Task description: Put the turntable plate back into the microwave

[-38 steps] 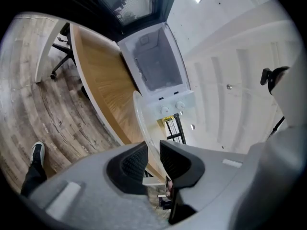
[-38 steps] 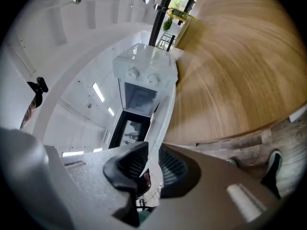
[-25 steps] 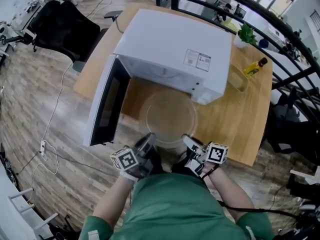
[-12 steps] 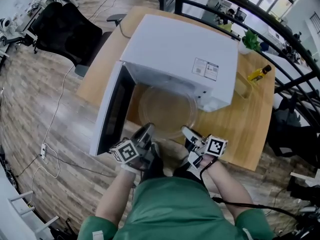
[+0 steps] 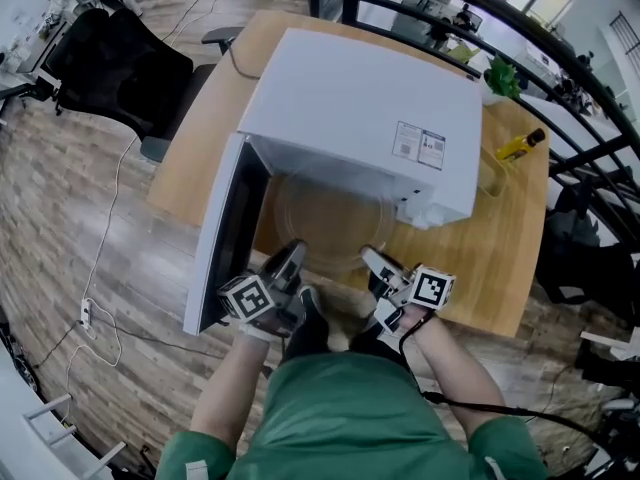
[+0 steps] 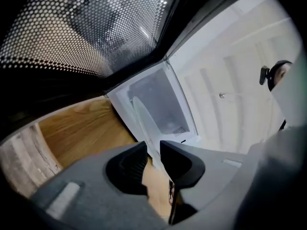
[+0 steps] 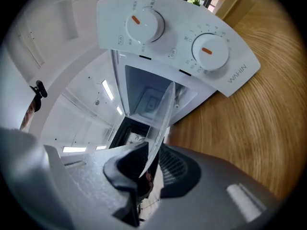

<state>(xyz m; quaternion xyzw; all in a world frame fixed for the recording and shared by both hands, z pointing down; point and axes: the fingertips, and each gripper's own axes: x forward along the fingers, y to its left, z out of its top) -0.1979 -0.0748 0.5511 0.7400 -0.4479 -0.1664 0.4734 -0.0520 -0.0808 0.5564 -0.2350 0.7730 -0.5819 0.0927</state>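
Observation:
The clear glass turntable plate (image 5: pixel 330 226) is held level in front of the white microwave (image 5: pixel 360 108), its far part inside the open cavity (image 7: pixel 147 99). My left gripper (image 5: pixel 291 261) is shut on the plate's near left rim. My right gripper (image 5: pixel 372 260) is shut on the near right rim. In the left gripper view the plate (image 6: pixel 145 124) shows edge-on, running from the left gripper (image 6: pixel 152 158) toward the cavity. In the right gripper view the plate's rim (image 7: pixel 162 119) sits between the pads of the right gripper (image 7: pixel 149 163), below the panel with two knobs (image 7: pixel 175 35).
The microwave door (image 5: pixel 228 230) stands open at the left, close to my left gripper. On the wooden table (image 5: pixel 490 258) at the right are a yellow bottle (image 5: pixel 520 145), a clear container (image 5: pixel 490 173) and a small plant (image 5: pixel 500 76). A black chair (image 5: pixel 110 58) is at the far left.
Both grippers have carried the plate forward toward the microwave. The plate's far part has gone from in front of the opening to under the microwave's top.

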